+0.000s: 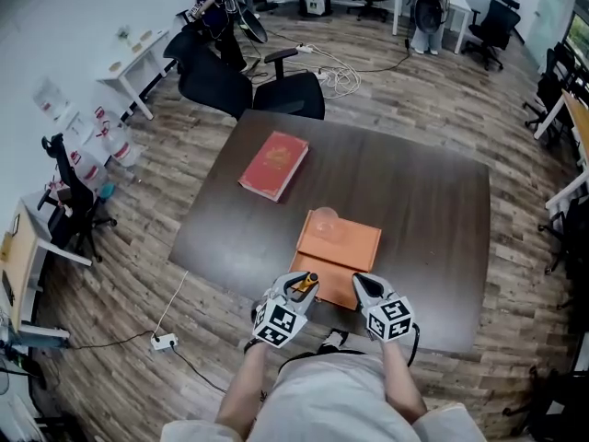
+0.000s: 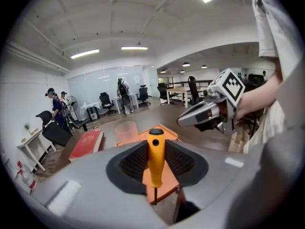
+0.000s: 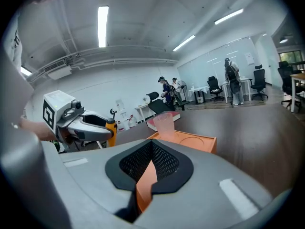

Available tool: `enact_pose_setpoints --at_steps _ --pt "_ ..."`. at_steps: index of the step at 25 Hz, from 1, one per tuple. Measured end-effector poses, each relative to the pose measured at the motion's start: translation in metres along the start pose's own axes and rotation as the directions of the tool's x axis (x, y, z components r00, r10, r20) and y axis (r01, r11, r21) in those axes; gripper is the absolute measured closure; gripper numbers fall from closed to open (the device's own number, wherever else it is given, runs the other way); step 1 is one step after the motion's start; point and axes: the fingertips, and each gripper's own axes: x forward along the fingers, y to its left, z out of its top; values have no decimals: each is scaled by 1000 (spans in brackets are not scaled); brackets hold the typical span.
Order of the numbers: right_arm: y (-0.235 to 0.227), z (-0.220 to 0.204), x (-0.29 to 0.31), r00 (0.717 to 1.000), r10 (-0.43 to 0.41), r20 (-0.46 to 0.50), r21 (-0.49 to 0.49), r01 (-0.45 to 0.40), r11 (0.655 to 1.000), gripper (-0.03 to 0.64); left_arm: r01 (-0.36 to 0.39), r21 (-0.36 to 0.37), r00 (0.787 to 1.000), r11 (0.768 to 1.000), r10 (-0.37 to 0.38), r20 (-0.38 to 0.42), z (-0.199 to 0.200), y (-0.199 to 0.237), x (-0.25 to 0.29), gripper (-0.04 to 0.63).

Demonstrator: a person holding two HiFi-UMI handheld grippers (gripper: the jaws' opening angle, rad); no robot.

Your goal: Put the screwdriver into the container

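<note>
Transport step in hand: left gripper point(image 1: 296, 288) pinches orange-handled screwdriver point(image 2: 156, 156) by handle, low centre of frame, at near edge of flat orange tray point(image 1: 354, 247) on dark wooden table point(image 1: 414, 210). Right gripper point(image 1: 366, 288) pressed together, empty, just beside. Next move, as judged: advance to translucent pink plastic cup point(image 1: 325, 219) on tray's upper-left corner, lower shaft in. Red hardback book point(image 1: 273, 165) upper left, well apart; nothing blocks path.

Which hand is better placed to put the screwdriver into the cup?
Left. The left gripper holds the screwdriver by its orange handle, and the cup stands just ahead on the orange tray. The right gripper is empty.
</note>
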Motion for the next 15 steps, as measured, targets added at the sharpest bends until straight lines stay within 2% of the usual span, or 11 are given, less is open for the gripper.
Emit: enact_pose_setpoints --at_steps 5,10,12,15 --pt "7 -9 12 999 1 -32 0 -1 1000 616 54 53 998 997 -53 -15 -10 4 7 428" --pt "12 -27 16 994 -29 -105 -64 22 998 615 103 101 995 990 -102 -14 -9 9 30 428" --pt "16 -31 14 992 -44 -117 -71 36 997 616 141 115 990 983 -139 -22 -11 6 34 428" --pt "10 -33 10 986 -115 -121 -78 106 991 615 222 160 975 962 -220 -33 -12 2 41 429"
